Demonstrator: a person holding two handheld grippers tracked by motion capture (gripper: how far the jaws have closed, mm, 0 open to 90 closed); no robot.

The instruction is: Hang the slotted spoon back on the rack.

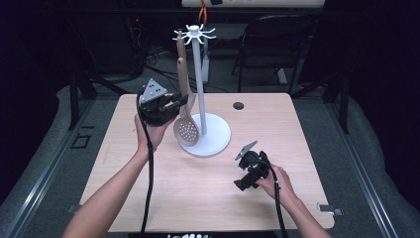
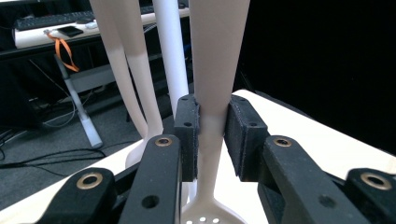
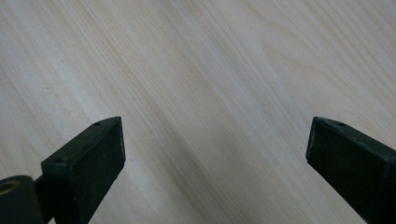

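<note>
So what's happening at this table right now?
A person works with a gripper in each hand. The left gripper is clamped on the handle of a slotted spoon, held upright beside the white utensil stand, from which another utensil hangs. The right gripper rests low over the wooden table, jaws wide open and holding nothing.

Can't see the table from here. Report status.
Left gripper shut on slotted spoon handle, beside white rack. Right gripper open, idle over table. Second utensil hangs close by.
</note>
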